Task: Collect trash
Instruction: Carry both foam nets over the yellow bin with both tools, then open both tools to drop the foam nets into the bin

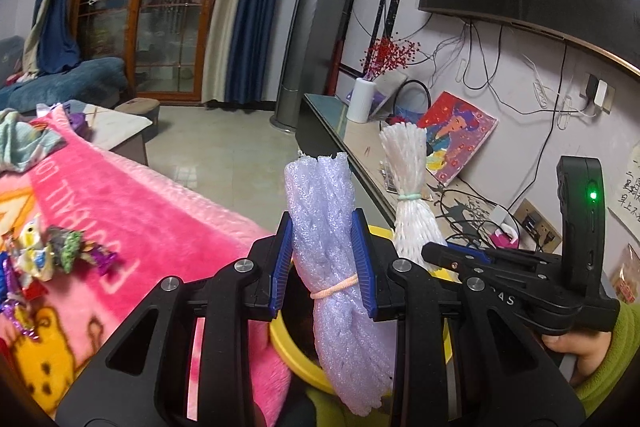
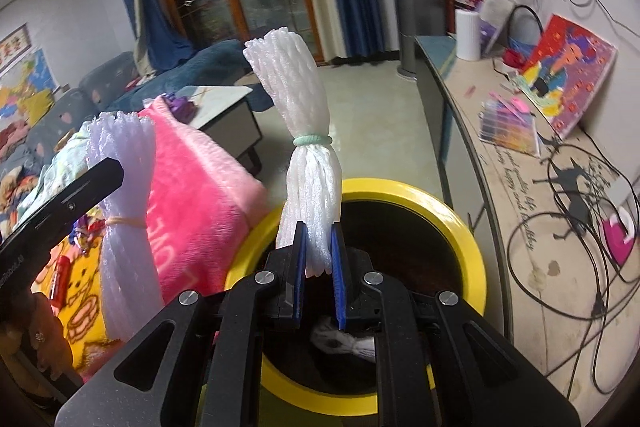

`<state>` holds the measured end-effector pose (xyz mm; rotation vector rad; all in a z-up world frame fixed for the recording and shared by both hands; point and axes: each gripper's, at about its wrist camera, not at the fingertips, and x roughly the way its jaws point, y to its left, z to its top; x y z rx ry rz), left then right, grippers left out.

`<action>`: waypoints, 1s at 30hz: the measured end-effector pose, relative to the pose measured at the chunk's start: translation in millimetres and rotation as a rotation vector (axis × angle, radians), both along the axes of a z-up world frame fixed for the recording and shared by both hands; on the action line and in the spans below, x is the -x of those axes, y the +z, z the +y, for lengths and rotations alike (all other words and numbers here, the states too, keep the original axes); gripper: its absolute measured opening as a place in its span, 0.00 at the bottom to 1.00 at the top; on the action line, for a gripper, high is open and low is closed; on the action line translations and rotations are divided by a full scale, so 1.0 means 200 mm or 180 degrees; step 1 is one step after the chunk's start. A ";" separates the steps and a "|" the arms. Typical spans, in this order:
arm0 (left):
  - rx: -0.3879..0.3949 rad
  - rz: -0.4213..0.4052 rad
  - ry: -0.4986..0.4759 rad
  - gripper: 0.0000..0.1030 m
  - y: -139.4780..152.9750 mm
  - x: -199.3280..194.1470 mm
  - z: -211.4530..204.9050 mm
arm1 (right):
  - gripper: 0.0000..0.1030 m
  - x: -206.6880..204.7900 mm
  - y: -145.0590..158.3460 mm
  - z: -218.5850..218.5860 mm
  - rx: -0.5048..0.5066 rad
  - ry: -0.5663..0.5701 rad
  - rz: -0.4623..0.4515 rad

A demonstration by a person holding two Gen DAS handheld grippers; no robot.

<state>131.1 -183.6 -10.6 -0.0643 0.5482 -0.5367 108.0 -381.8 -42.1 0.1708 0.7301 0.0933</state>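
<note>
My left gripper [image 1: 322,235] is shut on a pale lilac foam-net bundle [image 1: 324,211] tied with a pink band; it shows at the left of the right wrist view as the lilac bundle [image 2: 124,187]. My right gripper [image 2: 319,243] is shut on the lower end of a white foam-net bundle [image 2: 300,107] tied with a green band, and the white bundle [image 1: 406,167] stands upright in the left wrist view too. Both hang over a yellow-rimmed bin [image 2: 452,211] with a dark inside, where a white scrap [image 2: 344,341] lies. The bin's rim [image 1: 288,347] shows under the left jaws.
A pink blanket [image 1: 132,211] covers the surface to the left, with crumpled wrappers [image 1: 56,255] on it. A long TV shelf [image 2: 520,187] with cables, a painting [image 2: 568,71] and a white cylinder [image 2: 468,33] runs along the right. A low table [image 2: 228,107] and sofa stand behind.
</note>
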 end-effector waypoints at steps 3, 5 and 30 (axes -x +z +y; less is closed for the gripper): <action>-0.0033 0.0019 -0.0030 0.22 -0.02 -0.03 -0.06 | 0.12 0.00 -0.02 -0.06 -0.0047 -0.0086 0.0074; -0.0061 0.0038 -0.0052 0.22 -0.04 -0.06 -0.10 | 0.12 0.00 -0.04 -0.08 -0.0076 -0.0133 0.0130; 0.0040 0.0387 -0.0130 0.83 -0.16 -0.19 -0.19 | 0.48 -0.03 -0.13 -0.18 -0.0143 -0.0464 0.0356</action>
